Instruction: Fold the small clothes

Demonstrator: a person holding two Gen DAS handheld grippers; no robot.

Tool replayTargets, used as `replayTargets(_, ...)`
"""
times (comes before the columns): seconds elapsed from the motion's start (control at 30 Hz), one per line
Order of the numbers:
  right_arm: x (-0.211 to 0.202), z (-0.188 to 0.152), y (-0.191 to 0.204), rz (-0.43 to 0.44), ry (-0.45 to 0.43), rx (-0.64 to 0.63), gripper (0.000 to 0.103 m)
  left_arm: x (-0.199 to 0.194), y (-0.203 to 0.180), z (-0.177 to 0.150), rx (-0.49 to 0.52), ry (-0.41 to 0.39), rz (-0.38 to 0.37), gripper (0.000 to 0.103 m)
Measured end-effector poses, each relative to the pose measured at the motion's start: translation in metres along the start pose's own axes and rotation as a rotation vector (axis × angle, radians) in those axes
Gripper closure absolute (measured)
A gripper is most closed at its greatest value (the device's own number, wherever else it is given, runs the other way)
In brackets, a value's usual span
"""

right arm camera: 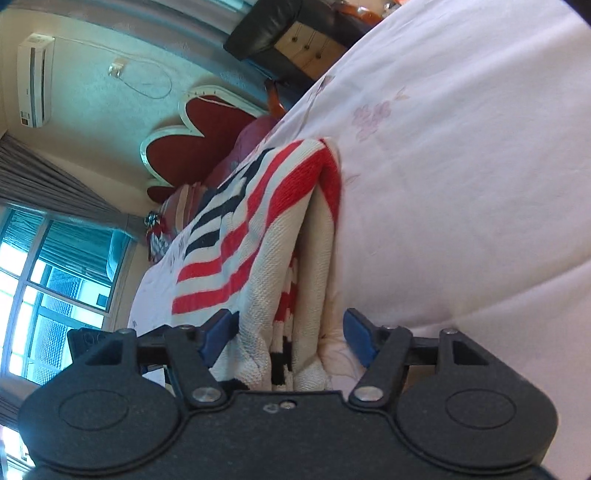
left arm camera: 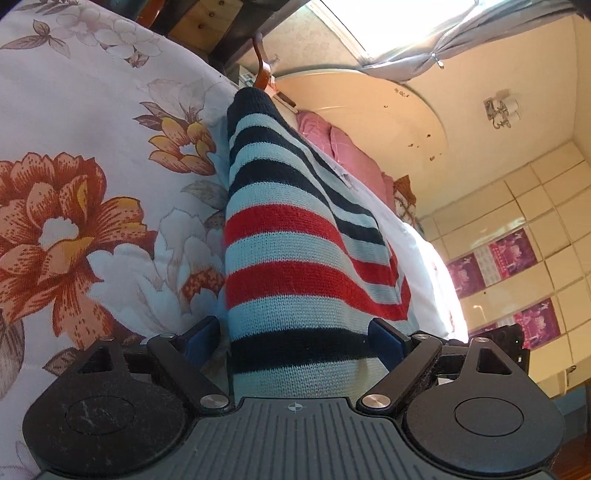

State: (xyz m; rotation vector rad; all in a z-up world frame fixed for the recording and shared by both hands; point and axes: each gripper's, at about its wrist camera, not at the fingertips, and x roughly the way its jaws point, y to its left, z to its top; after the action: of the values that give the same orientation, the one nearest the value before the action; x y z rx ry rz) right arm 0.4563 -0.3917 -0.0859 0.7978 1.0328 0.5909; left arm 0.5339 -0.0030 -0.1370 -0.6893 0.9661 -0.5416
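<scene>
A knitted sweater (left arm camera: 295,258) striped in white, navy and red lies on the flowered bed sheet (left arm camera: 92,147). In the left wrist view a long striped part of it runs away from me between the blue pads (left arm camera: 384,341) of my left gripper (left arm camera: 293,341), whose jaws stand wide and do not squeeze it. In the right wrist view the folded edge of the sweater (right arm camera: 266,229) lies between the fingers of my right gripper (right arm camera: 290,336). The left pad (right arm camera: 218,332) is against the cloth, while the right pad stands clear over the pale sheet (right arm camera: 461,184).
Pink pillows (left arm camera: 347,155) and a curved headboard (left arm camera: 369,103) lie beyond the sweater. A wooden drawer unit (right arm camera: 306,48) and a dark chair (right arm camera: 273,26) stand past the bed's far edge. A window (right arm camera: 55,277) and curtain are at the left.
</scene>
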Motion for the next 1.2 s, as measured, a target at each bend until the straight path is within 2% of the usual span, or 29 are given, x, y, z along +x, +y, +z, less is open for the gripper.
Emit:
replayTargets(0.17, 0.015, 0.006, 0.008, -0.004, 0.02, -0.013, 0.047, 0.02, -0.011, 0.009, 0.033, 0.032, -0.004, 0.017)
replayTargets(0.33, 0.024, 0.008, 0.004, 0.05, 0.006, -0.031, 0.058, 0.031, -0.011, 0.016, 0.023, 0.043, -0.054, 0.017)
replayTargets(0.4, 0.024, 0.006, 0.003, 0.059, -0.003, -0.04, 0.061, 0.033, -0.016, 0.014, 0.056, 0.035, -0.039, 0.018)
replayTargets(0.43, 0.024, 0.005, 0.005, 0.051, -0.007, -0.054, 0.062, 0.034, -0.022, 0.012, 0.086, 0.027, -0.015, 0.02)
replayTargets(0.5, 0.027, 0.002, 0.012, 0.03, -0.027, -0.075, 0.064, 0.036, -0.033, 0.009, 0.138, 0.008, 0.051, 0.035)
replayTargets(0.53, 0.028, 0.001, 0.016, 0.012, -0.04, -0.095, 0.065, 0.036, -0.037, 0.009, 0.144, 0.001, 0.068, 0.038)
replayTargets(0.6, 0.028, -0.004, 0.025, -0.015, -0.07, -0.129, 0.068, 0.033, -0.035, 0.01, 0.111, -0.007, 0.035, 0.048)
replayTargets(0.7, 0.021, -0.01, 0.035, -0.019, -0.105, -0.145, 0.07, 0.018, -0.034, 0.009, 0.087, -0.04, -0.028, 0.052)
replayTargets(0.77, 0.011, -0.014, 0.046, -0.007, -0.122, -0.169, 0.07, 0.011, -0.047, 0.005, 0.111, -0.045, -0.067, 0.052)
replayTargets(0.87, -0.004, -0.02, 0.067, -0.015, -0.13, -0.237, 0.07, 0.005, -0.066, -0.004, 0.151, -0.036, -0.077, 0.052)
replayTargets(1.03, -0.028, -0.031, 0.082, -0.058, -0.129, -0.291, 0.07, -0.003, -0.076, -0.02, 0.132, -0.049, -0.104, 0.052)
replayTargets(1.2, -0.052, -0.05, 0.088, -0.082, -0.144, -0.305, 0.07, -0.017, -0.079, -0.051, 0.117, -0.063, -0.148, 0.052)
